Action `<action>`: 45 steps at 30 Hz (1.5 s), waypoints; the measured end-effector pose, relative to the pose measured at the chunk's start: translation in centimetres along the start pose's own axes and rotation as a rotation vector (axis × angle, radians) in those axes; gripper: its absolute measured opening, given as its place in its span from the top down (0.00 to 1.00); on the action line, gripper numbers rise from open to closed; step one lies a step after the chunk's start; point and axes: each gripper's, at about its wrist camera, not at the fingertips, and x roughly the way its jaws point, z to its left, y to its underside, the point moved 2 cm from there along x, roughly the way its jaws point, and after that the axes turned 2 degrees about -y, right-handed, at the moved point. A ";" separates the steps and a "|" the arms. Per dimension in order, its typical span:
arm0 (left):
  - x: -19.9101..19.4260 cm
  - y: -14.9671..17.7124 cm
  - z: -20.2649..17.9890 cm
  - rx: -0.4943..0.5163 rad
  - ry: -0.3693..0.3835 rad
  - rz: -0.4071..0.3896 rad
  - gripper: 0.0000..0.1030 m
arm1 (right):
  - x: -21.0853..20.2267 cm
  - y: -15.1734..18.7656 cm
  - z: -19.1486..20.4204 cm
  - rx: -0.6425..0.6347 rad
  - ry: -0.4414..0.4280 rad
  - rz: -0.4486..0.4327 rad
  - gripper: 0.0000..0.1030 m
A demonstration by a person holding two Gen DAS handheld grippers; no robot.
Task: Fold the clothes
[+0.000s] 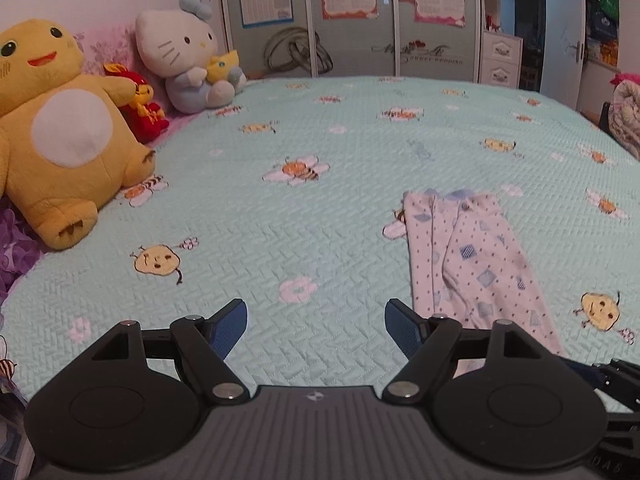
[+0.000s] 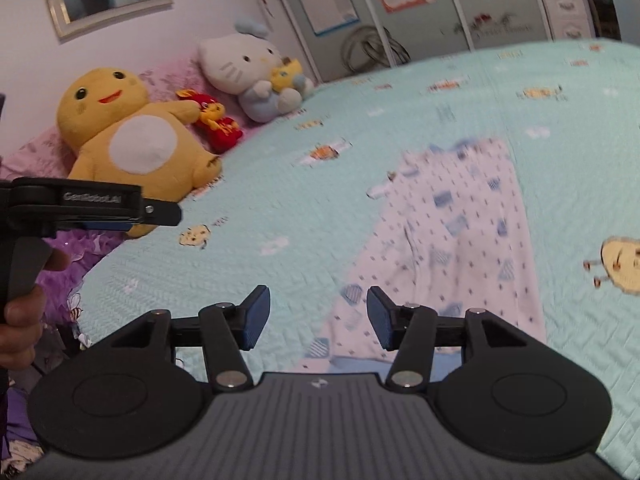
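A pair of small white pants (image 1: pixel 472 256) with blue dots and squares lies folded lengthwise on the mint bedspread (image 1: pixel 304 208), to the right of my left gripper (image 1: pixel 316 328). That gripper hangs open above the bedspread with nothing between its blue pads. In the right wrist view the same pants (image 2: pixel 452 236) stretch away ahead, slightly blurred. My right gripper (image 2: pixel 318 318) is open above their near end, and its pads do not touch the cloth. The left gripper's body (image 2: pixel 80 204) and a hand (image 2: pixel 20 320) on its handle show at the left edge.
A big yellow plush toy (image 1: pixel 60 136), a small red toy (image 1: pixel 144 108) and a white cat plush (image 1: pixel 184 60) sit along the pink headboard side at the left. Wardrobe doors (image 1: pixel 352 16) stand beyond the bed. A rolled quilt (image 1: pixel 628 116) lies at the far right.
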 end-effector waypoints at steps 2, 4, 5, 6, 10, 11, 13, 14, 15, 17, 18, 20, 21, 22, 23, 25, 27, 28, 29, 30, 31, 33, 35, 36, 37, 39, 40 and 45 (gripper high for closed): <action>-0.7 -0.3 0.2 -0.008 0.000 -0.021 0.22 | -0.2 -0.3 0.3 0.001 -0.005 -0.009 0.46; -1.3 -0.6 0.5 -0.018 -0.009 -0.041 0.20 | -0.4 -0.5 0.4 0.002 -0.008 -0.016 0.45; -1.7 -0.6 0.6 -0.020 -0.009 -0.055 0.20 | -0.5 -0.5 0.6 0.002 -0.007 -0.021 0.45; -2.1 -0.7 0.6 -0.018 -0.019 -0.070 0.20 | -0.7 -0.6 0.7 0.001 -0.006 -0.026 0.43; -3.6 -0.9 0.3 0.019 -0.070 -0.123 0.18 | -1.4 -0.8 1.7 -0.027 0.005 -0.048 0.40; -3.9 -1.0 0.2 0.026 -0.071 -0.128 0.18 | -1.6 -0.8 1.9 -0.039 0.009 -0.053 0.39; -4.5 -1.0 0.0 0.037 -0.067 -0.135 0.18 | -2.0 -1.0 2.4 -0.053 0.019 -0.059 0.37; -4.8 -1.1 -0.2 0.042 -0.071 -0.138 0.18 | -2.2 -1.1 2.6 -0.056 0.021 -0.061 0.37; -5.2 -1.1 -0.3 0.048 -0.075 -0.142 0.18 | -2.4 -1.1 2.8 -0.059 0.024 -0.066 0.36; -5.8 -1.2 -0.5 0.056 -0.081 -0.142 0.18 | -3.0 -1.2 3.3 -0.069 0.032 -0.078 0.32; -6.0 -1.2 -0.6 0.057 -0.082 -0.138 0.18 | -3.3 -1.3 3.5 -0.079 0.038 -0.087 0.31; -6.5 -1.4 -0.5 0.043 -0.072 -0.135 0.18 | -4.0 -1.6 4.1 -0.100 0.049 -0.105 0.29; -6.7 -1.5 -0.3 0.035 -0.071 -0.127 0.18 | -4.1 -1.7 4.3 -0.109 0.066 -0.102 0.27; -6.8 -1.6 -0.3 0.029 -0.068 -0.116 0.18 | -4.3 -1.8 4.6 -0.118 0.084 -0.097 0.27; -7.0 -1.6 -0.3 0.025 -0.064 -0.113 0.18 | -4.4 -2.0 4.8 -0.126 0.103 -0.093 0.27; -7.4 -1.6 -0.4 0.026 -0.064 -0.119 0.18 | -4.7 -2.2 5.3 -0.143 0.139 -0.084 0.25; -7.7 -1.6 -0.6 0.034 -0.065 -0.123 0.18 | -4.9 -2.5 5.8 -0.159 0.177 -0.070 0.20; -7.8 -1.6 -0.6 0.038 -0.062 -0.124 0.18 | -4.9 -2.5 6.1 -0.167 0.196 -0.060 0.20; -7.8 -1.5 -0.7 0.042 -0.058 -0.123 0.18 | -5.0 -2.6 6.2 -0.167 0.200 -0.058 0.20; -7.9 -1.5 -0.8 0.046 -0.055 -0.119 0.18 | -5.2 -2.8 6.4 -0.166 0.201 -0.057 0.20; -7.9 -1.5 -0.8 0.049 -0.053 -0.115 0.18 | -5.4 -3.0 6.5 -0.166 0.202 -0.056 0.20; -7.9 -1.4 -1.0 0.055 -0.049 -0.114 0.18 | -5.6 -3.4 6.9 -0.166 0.216 -0.045 0.20; -8.0 -1.5 -1.1 0.062 -0.047 -0.115 0.18 | -5.6 -4.1 7.2 -0.168 0.247 -0.025 0.20; -8.0 -1.5 -1.1 0.062 -0.046 -0.115 0.18 | -5.7 -4.4 7.3 -0.168 0.261 -0.018 0.20; -8.0 -1.5 -1.2 0.063 -0.045 -0.114 0.18 | -5.8 -4.8 7.4 -0.168 0.272 -0.019 0.20; -7.9 -1.5 -1.1 0.060 -0.042 -0.110 0.18 | -6.3 -5.5 7.7 -0.176 0.273 -0.037 0.20; -7.9 -1.5 -1.1 0.057 -0.041 -0.107 0.18 | -6.5 -5.8 7.9 -0.183 0.276 -0.042 0.20; -7.9 -1.4 -1.2 0.044 -0.042 -0.104 0.19 | -6.9 -7.5 9.5 -0.248 0.302 -0.067 0.20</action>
